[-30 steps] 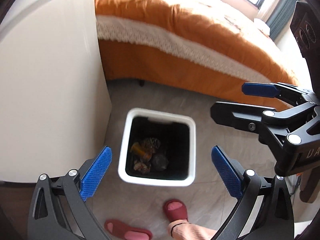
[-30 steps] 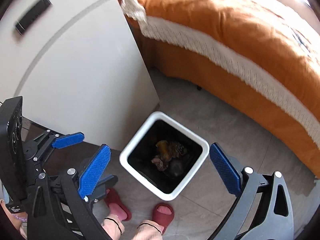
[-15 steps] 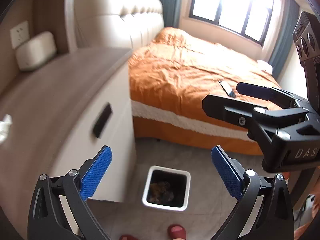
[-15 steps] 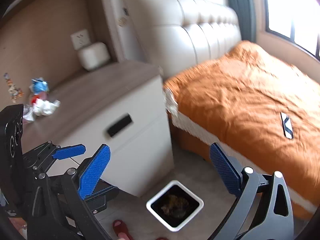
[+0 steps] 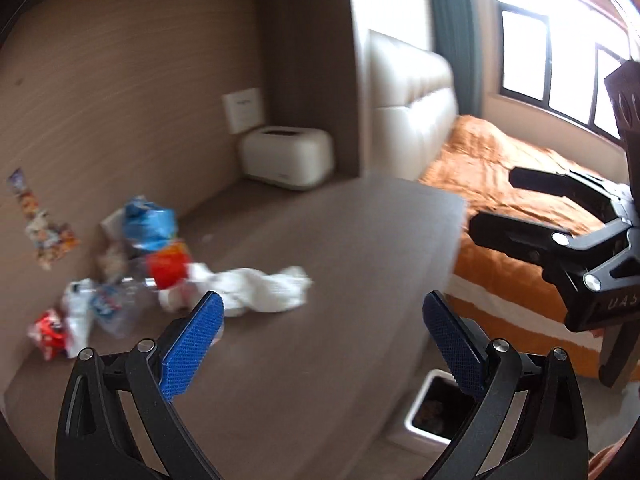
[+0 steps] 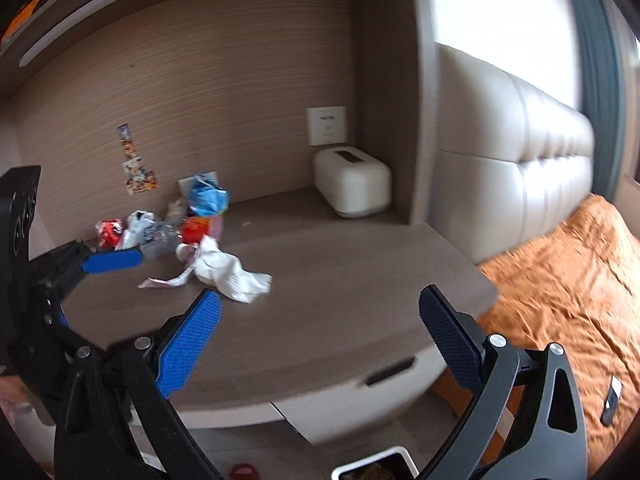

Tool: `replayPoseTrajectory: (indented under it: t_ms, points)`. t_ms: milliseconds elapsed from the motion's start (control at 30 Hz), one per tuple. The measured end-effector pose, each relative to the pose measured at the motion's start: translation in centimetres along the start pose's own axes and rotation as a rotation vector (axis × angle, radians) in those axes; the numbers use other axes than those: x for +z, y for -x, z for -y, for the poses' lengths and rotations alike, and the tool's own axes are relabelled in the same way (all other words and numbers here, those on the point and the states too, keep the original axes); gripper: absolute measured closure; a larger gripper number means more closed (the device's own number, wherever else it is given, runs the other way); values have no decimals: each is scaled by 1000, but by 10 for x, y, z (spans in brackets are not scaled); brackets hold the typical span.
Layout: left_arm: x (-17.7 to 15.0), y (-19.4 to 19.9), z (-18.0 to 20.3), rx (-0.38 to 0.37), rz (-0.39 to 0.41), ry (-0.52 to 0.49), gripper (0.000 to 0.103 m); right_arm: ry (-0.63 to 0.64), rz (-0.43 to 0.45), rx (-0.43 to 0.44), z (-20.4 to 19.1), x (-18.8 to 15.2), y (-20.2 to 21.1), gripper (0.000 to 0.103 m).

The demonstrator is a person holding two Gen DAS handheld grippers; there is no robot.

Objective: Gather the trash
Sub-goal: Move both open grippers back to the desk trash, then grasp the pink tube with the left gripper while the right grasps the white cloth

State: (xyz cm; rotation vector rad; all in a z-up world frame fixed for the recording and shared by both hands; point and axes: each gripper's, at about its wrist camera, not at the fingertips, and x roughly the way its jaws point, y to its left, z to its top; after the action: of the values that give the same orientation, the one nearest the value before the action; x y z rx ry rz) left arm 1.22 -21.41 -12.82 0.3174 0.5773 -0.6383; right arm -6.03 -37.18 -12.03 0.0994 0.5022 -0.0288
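Both grippers, left (image 5: 322,334) and right (image 6: 320,326), hold fingers spread, gripping nothing; crumpled white, blue, red trash (image 6: 188,236) heaps far-left on desk (image 6: 340,280).

Both hand-held grippers (image 5: 320,332) (image 6: 320,328) — agape, empty

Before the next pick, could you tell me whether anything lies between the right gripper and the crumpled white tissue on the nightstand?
Nothing visible does. The right gripper hangs open above bare nightstand top, and the white tissue lies just ahead of its left finger, nearest of the trash pile.
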Motion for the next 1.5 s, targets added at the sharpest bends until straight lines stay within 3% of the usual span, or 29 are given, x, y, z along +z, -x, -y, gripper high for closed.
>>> replayPoseTrajectory:
  t_ms: [133, 300, 467, 600, 767, 867, 933, 967, 1000, 1033, 1100, 1200, 1267, 1500]
  points:
    - [-2, -10, -48, 81, -19, 53, 5, 61, -27, 65, -30, 19, -36, 4]
    - [-19, -33, -75, 89, -71, 47, 5, 205, -113, 83, -54, 15, -86, 4]
    - [-33, -56, -89, 12, -100, 29, 5, 301, -201, 110, -72, 4, -140, 4]
    - [-40, -69, -101, -15, -105, -3, 17, 356, -245, 118, -84, 2, -171, 4]
    - [-44, -81, -119, -111, -109, -37, 30, 422, -300, 148, -101, 0, -202, 4]
    - [-44, -78, -121, -171, -87, -68, 34, 468, -313, 161, -112, -2, -212, 4]
    - [-45, -78, -123, -180, -82, -83, 43, 484, -303, 163, -117, -3, -216, 4]
    - [-44, -78, -127, -200, -86, -73, 48, 479, -307, 172, -118, -3, -218, 11]
    - [-44, -80, -129, -221, -96, -64, 60, 467, -313, 184, -118, -1, -220, 21]
    - [-45, -80, -130, -234, -102, -65, 68, 447, -324, 200, -118, 0, -221, 24]
    - [-50, -84, -126, -241, -125, -86, 79, 404, -339, 228, -117, -1, -223, 45]
    - [-60, -83, -121, -238, -134, -114, 79, 296, -372, 266, -109, 0, -226, 62]
    - [-61, -81, -124, -239, -133, -87, 81, 247, -374, 245, -104, -1, -223, 71]
    - [-65, -80, -143, -141, -164, -24, 97, 152, -359, 226, -99, -8, -208, 75]
